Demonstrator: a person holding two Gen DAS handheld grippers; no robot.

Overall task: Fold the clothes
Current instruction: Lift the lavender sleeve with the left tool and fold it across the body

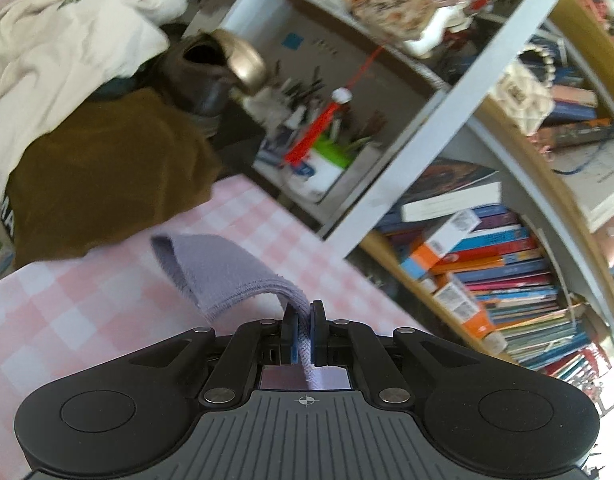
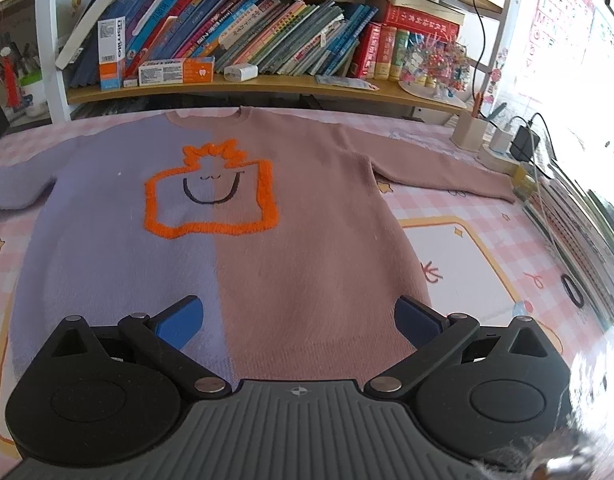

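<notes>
The left gripper (image 1: 303, 330) is clamping its 2 jaws nearly closed on the purple sleeve cuff (image 1: 223, 270), which is arching up ahead of the fingers above the pink checked tablecloth (image 1: 87, 320). The right gripper (image 2: 299, 320) is hovering with its jaws spread wide and gripping nothing. The sweater (image 2: 235, 240) is lying flat directly ahead of it, purple half left, brown half right, with 1 orange outlined face (image 2: 211, 196).

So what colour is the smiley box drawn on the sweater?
The smiley box on the sweater has a fuzzy orange outline, clearest from the right wrist view.
</notes>
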